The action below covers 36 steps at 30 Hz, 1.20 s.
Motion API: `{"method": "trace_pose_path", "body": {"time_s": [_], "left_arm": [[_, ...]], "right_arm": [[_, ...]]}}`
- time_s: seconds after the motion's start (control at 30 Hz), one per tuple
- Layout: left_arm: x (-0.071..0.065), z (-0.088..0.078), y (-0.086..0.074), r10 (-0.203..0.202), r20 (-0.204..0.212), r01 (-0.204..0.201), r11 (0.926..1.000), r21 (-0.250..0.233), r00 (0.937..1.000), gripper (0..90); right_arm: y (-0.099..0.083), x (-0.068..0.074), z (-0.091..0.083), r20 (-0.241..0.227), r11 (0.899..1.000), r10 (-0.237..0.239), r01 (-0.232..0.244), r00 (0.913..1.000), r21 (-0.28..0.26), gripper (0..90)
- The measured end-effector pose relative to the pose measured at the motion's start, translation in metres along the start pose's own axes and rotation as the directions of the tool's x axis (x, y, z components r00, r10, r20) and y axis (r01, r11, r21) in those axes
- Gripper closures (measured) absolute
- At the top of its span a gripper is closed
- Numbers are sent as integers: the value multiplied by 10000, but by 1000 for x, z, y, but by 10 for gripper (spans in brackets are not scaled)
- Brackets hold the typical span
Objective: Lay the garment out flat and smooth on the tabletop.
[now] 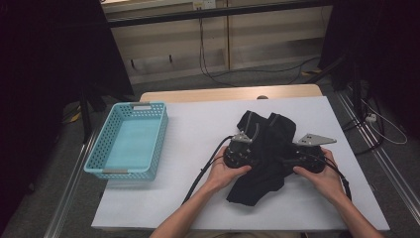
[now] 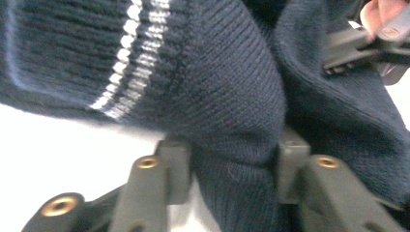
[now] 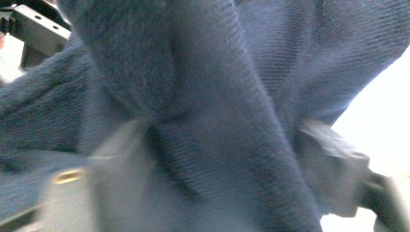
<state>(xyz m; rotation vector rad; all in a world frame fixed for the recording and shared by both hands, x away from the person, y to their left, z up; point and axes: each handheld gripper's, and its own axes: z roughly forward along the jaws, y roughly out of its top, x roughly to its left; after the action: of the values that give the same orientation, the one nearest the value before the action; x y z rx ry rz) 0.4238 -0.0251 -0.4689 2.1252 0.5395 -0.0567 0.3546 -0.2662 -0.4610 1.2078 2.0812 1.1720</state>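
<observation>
Now both hands low; left tool [image 2: 234,159], right tool [image 3: 232,169] each pinch sweater [image 1: 270,144].

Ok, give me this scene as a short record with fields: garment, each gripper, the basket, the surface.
garment: dark knit sweater, bunched on the table, white stripes on a ribbed edge
left gripper: shut on a fold of the knit
right gripper: shut on a fold of the knit
basket: light blue basket, left of the sweater, apart from it
surface: white table
</observation>
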Motion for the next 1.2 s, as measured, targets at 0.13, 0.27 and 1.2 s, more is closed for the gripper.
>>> {"method": "trace_pose_path", "body": {"time_s": [0.13,0.27,1.2], "left_arm": [[-3,-7,0,139,-208,-139,9999,-38,9997,687],[-3,-23,2,138,-431,-151,9995,-292,9990,705],[20,-117,-40,-512,-2773,351,9974,-627,9594,647]], "right_arm": [[7,7,-3,-91,9992,-407,407,9991,-18,530],[16,13,-1,-246,9979,-588,581,9980,-274,609],[69,80,71,-1332,9847,-1651,1557,9772,-785,368]]}}
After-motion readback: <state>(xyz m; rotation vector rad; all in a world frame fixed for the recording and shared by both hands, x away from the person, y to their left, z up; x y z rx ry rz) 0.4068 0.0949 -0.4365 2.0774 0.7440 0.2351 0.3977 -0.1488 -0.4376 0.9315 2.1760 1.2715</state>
